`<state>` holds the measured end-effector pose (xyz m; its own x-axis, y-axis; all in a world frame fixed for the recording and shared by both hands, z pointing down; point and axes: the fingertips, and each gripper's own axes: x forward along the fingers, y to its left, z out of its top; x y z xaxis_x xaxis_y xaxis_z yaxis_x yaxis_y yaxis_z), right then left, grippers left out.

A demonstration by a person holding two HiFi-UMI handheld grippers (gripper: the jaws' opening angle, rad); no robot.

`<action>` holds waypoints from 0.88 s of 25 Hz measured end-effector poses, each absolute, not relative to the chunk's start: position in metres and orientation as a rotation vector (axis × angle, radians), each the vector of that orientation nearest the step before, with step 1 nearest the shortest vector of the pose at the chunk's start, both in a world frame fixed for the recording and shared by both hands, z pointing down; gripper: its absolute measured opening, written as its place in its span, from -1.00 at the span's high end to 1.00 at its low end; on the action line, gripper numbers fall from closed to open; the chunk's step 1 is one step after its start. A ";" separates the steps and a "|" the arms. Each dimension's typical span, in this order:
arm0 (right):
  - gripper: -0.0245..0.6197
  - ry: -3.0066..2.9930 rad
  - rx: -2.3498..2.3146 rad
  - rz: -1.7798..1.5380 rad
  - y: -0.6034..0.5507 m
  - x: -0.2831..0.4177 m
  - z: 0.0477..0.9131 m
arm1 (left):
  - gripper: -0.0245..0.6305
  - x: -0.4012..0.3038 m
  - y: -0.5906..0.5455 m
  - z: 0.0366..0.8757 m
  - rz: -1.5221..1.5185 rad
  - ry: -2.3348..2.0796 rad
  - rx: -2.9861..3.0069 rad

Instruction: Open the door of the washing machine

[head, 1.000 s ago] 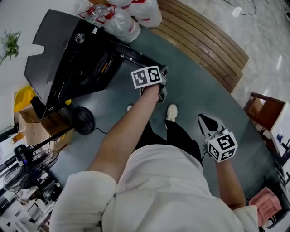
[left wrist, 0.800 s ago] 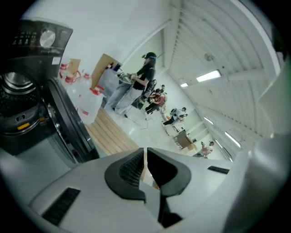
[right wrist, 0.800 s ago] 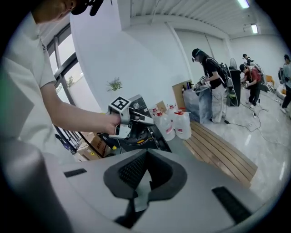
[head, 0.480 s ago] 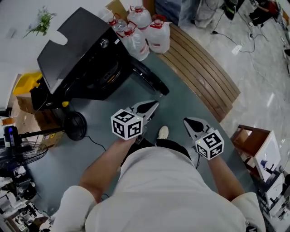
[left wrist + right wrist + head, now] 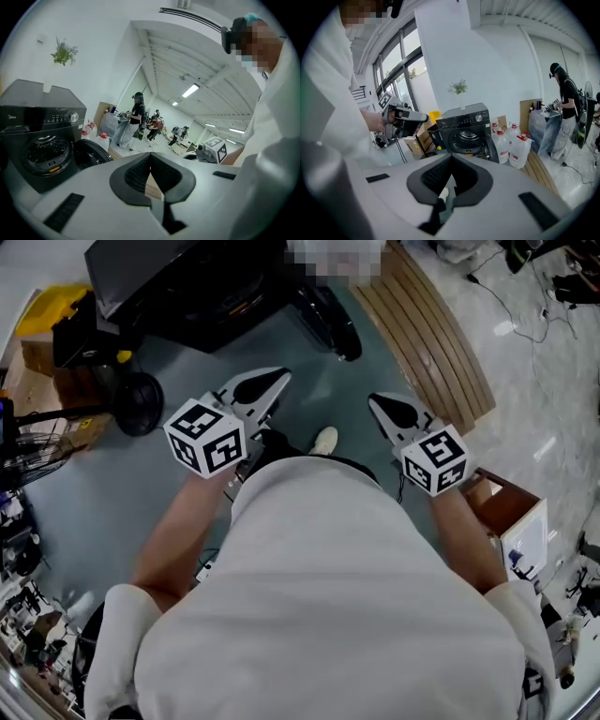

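Observation:
The black front-loading washing machine (image 5: 178, 277) stands at the top of the head view, and its round door (image 5: 328, 320) hangs swung open to the right of the drum. The open drum (image 5: 465, 136) and the door (image 5: 493, 147) also show in the right gripper view. My left gripper (image 5: 279, 377) is shut and holds nothing; it hovers near my body, well apart from the door. My right gripper (image 5: 373, 399) is also shut and empty, level with the left one. In the left gripper view the machine (image 5: 42, 136) is at the left, beyond the shut left gripper (image 5: 150, 157).
A curved wooden slatted bench (image 5: 431, 343) runs right of the machine, with water bottles (image 5: 513, 147) on it. A black round floor fan (image 5: 136, 399) and cardboard boxes (image 5: 42, 352) sit to the left. A small wooden cabinet (image 5: 502, 507) stands at my right. A person (image 5: 565, 112) stands beyond.
My left gripper has drawn back from the open door, risen toward my body and closed. The right gripper has also lifted. The machine has slid to the top of the head view.

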<state>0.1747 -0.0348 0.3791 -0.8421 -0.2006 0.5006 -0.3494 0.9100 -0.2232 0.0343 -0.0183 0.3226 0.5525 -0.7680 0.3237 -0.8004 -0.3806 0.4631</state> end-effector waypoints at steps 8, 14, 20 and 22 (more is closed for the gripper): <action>0.90 -2.603 0.323 0.408 -0.013 0.150 0.375 | 0.87 0.031 0.018 0.329 0.083 -1.261 2.202; 0.90 -2.621 0.266 0.370 -0.009 0.133 0.364 | 0.87 0.030 0.026 0.328 0.106 -1.274 2.216; 0.90 -2.620 0.239 0.349 -0.005 0.125 0.364 | 0.87 0.026 0.033 0.337 0.108 -1.285 2.192; 0.90 -2.616 0.237 0.347 -0.004 0.125 0.365 | 0.87 0.028 0.035 0.338 0.110 -1.280 2.189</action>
<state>0.1253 -0.0043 0.3647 -0.8662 -0.1043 0.4887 -0.2280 0.9527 -0.2009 0.0279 0.0353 0.3384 0.5328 -0.7685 0.3543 -0.8177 -0.3597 0.4494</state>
